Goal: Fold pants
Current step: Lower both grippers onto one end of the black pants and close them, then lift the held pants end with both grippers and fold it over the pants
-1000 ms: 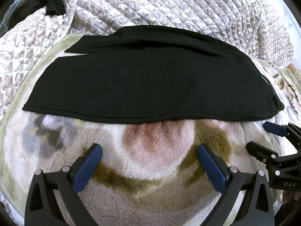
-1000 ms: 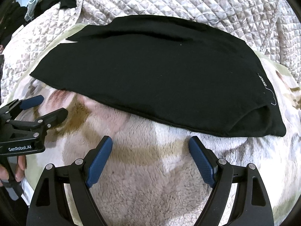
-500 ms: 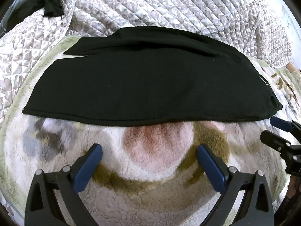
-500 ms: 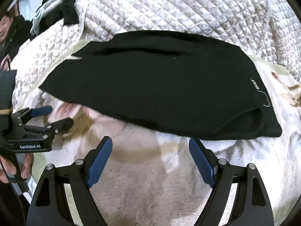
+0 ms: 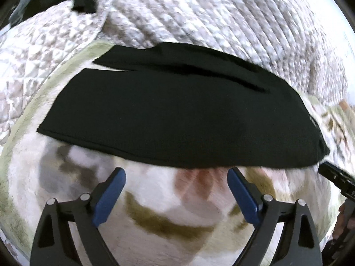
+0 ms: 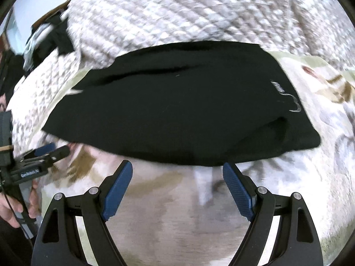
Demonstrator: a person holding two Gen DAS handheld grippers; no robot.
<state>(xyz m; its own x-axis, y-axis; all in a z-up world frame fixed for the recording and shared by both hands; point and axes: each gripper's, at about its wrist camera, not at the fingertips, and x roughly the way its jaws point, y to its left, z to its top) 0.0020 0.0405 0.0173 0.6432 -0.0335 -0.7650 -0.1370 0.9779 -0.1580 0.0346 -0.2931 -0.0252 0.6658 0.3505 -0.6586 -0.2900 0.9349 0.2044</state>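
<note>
the black pants point(image 5: 177, 115) lie flat on a fuzzy blanket point(image 5: 195, 201) on the bed, already folded long, one leg on top of the other. the waist end is at the right and the leg ends are at the left. a quilted cover point(image 5: 199, 17) is bunched up behind them, along the far edge.

the left hand-held gripper point(image 5: 176, 196) hangs just in front of the near edge of the pants. its jaws are wide but closing a little, and nothing is between them. the right hand-held gripper point(image 6: 177, 189) is wide apart too, and empty, near the same edge.

i think the next step is to fold the pants in half. to do it well, each gripper should pinch all the layers at one end, lift them together, and lay that end evenly on the other so the edges match.

there is small white writing near the waist point(image 6: 275, 85), too blurry to read. the left gripper, seen from the right camera, has a white label point(image 6: 30, 173) that looks like "genrobot.ai".
</note>
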